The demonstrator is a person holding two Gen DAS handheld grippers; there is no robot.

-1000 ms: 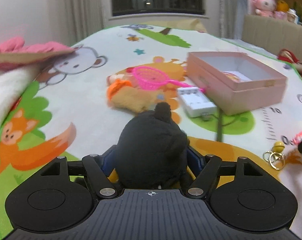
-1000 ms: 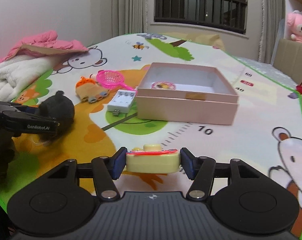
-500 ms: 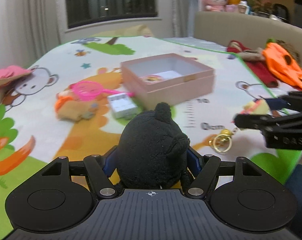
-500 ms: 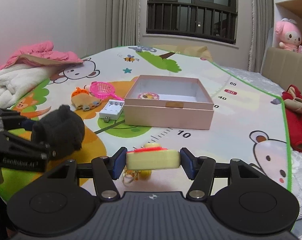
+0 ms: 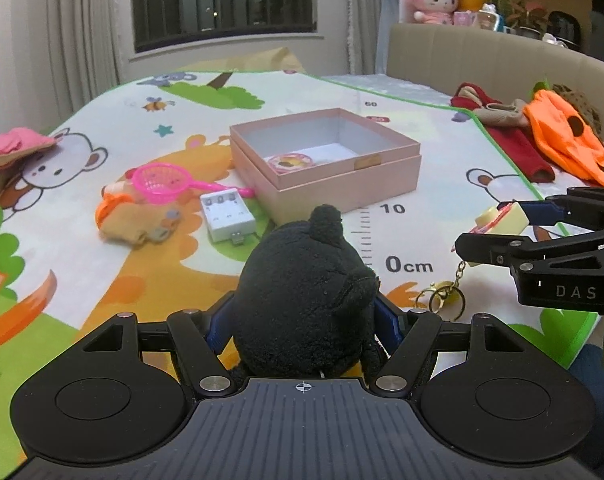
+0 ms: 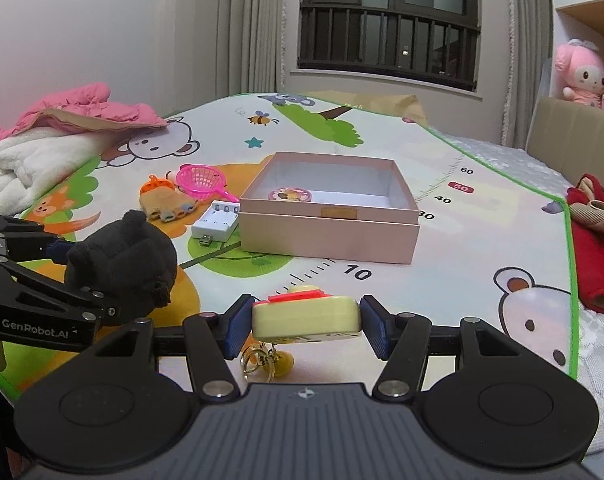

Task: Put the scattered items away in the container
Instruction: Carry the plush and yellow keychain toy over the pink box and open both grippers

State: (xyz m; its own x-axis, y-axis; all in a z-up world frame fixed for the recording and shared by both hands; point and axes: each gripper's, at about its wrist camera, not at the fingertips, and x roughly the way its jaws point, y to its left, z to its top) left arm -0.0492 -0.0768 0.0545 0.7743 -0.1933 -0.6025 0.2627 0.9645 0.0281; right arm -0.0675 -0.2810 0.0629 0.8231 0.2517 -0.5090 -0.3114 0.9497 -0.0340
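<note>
My left gripper (image 5: 303, 320) is shut on a black plush toy (image 5: 305, 296) and holds it above the play mat, short of the open pink box (image 5: 325, 160). The plush also shows in the right wrist view (image 6: 122, 260). My right gripper (image 6: 305, 324) is shut on a cream keychain toy (image 6: 305, 316) with a gold ring and bell hanging under it (image 6: 262, 362); it shows at the right of the left wrist view (image 5: 501, 220). The box (image 6: 329, 216) holds a round pink sticker-like disc (image 6: 290, 195).
On the mat left of the box lie a white battery charger (image 5: 226, 216), a pink toy net (image 5: 162, 182) and an orange glove-like toy (image 5: 130, 220). Pink and white bedding (image 6: 42, 136) lies at the far left. Red and orange clothes (image 5: 553, 144) lie at the right edge.
Both grippers have risen and drawn back from the mat with their toys held. The left view has swung right, bringing the box to centre and the right gripper into view.
</note>
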